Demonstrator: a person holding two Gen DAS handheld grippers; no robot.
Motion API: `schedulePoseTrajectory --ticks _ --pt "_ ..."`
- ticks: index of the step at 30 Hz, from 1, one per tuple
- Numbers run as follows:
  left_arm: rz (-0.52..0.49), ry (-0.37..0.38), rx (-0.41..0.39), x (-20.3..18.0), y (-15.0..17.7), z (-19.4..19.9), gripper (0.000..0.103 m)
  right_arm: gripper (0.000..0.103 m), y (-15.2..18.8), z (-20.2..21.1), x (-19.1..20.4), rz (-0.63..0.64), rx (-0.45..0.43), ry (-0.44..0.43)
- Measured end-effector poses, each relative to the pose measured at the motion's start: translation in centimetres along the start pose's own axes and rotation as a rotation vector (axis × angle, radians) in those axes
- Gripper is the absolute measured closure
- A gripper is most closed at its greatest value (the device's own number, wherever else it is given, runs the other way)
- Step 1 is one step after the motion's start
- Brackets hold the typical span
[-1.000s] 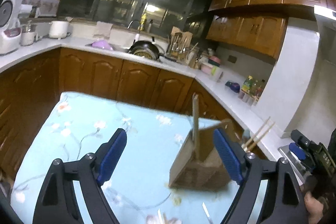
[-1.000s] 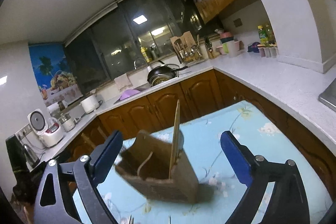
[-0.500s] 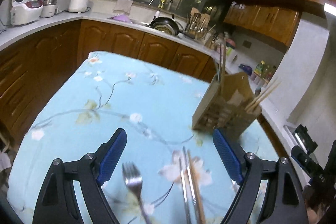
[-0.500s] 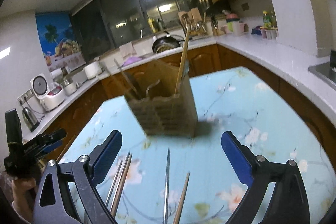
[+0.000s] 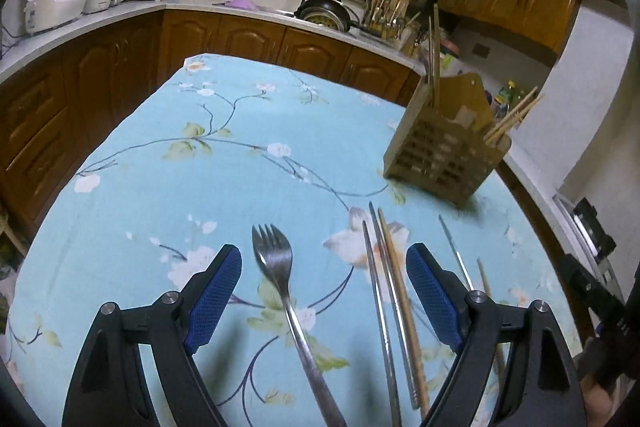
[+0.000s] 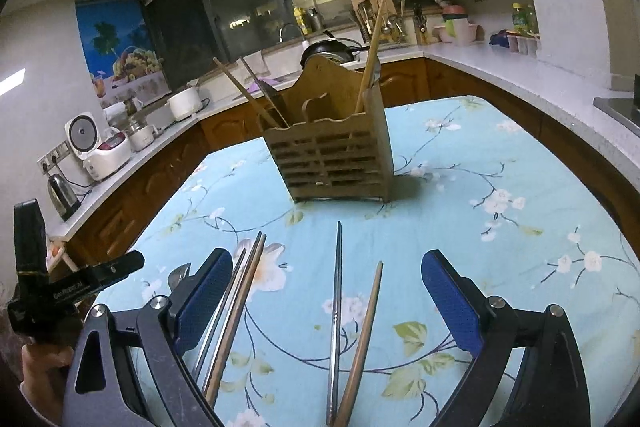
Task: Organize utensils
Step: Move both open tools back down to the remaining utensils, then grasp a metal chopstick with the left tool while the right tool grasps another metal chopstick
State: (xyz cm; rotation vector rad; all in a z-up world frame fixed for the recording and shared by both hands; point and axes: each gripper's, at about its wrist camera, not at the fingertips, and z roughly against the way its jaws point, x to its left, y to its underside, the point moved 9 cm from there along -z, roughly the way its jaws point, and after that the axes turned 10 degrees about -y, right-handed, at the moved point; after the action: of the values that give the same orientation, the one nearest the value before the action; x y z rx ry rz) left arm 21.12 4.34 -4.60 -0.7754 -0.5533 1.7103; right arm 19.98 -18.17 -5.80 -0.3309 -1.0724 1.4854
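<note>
Hovering over the flowered tablecloth [image 5: 168, 187], my left claw [image 5: 324, 291] is spread wide and grips nothing — a metal fork [image 5: 286, 291] lies flat between its blue pads [image 5: 214, 295], untouched, with two steel chopsticks [image 5: 380, 291] and a wooden one [image 5: 400, 295] just beside the right pad. My right claw [image 6: 326, 301] gapes empty too, above a steel chopstick [image 6: 336, 307] and a wooden chopstick [image 6: 366, 319] lying close together. Beyond them stands the slatted wooden holder [image 6: 336, 159] — upright on the cloth, a few chopsticks already leaning in its compartments.
</note>
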Motion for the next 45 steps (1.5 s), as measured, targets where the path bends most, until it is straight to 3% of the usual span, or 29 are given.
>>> schedulePoseTrajectory --ticks 16,22,24,29,34,38,45 --pt "-0.079 -0.028 0.070 -1.8 0.3 -1.1 0.020 0.009 1.2 -1.9 -0.6 -0.009 0.073 -0.006" --pt "-0.121 -0.031 0.120 -2.8 -0.1 -2.7 0.028 0.034 0.9 -3.5 -1.0 -0.023 0.117 -0.018" --pt "-0.143 -0.029 0.132 -3.3 -0.3 -3.2 0.035 0.044 0.6 -4.3 -1.1 -0.019 0.134 -0.016" --pt "-0.190 -0.035 0.178 -4.3 -0.9 -5.3 0.051 0.052 0.3 -6.5 -1.4 -0.011 0.190 -0.021" --pt "-0.208 -0.037 0.201 -5.5 -1.7 -7.7 0.053 0.058 0.5 -9.2 -2.1 -0.006 0.258 -0.012" --pt "-0.228 -0.050 0.226 -6.3 -1.8 -9.8 0.064 0.067 0.7 -11.5 -2.8 -0.003 0.321 0.013" --pt "-0.271 -0.058 0.284 -7.2 -1.2 -13.1 0.074 0.071 0.6 -14.0 -3.6 0.026 0.376 0.041"
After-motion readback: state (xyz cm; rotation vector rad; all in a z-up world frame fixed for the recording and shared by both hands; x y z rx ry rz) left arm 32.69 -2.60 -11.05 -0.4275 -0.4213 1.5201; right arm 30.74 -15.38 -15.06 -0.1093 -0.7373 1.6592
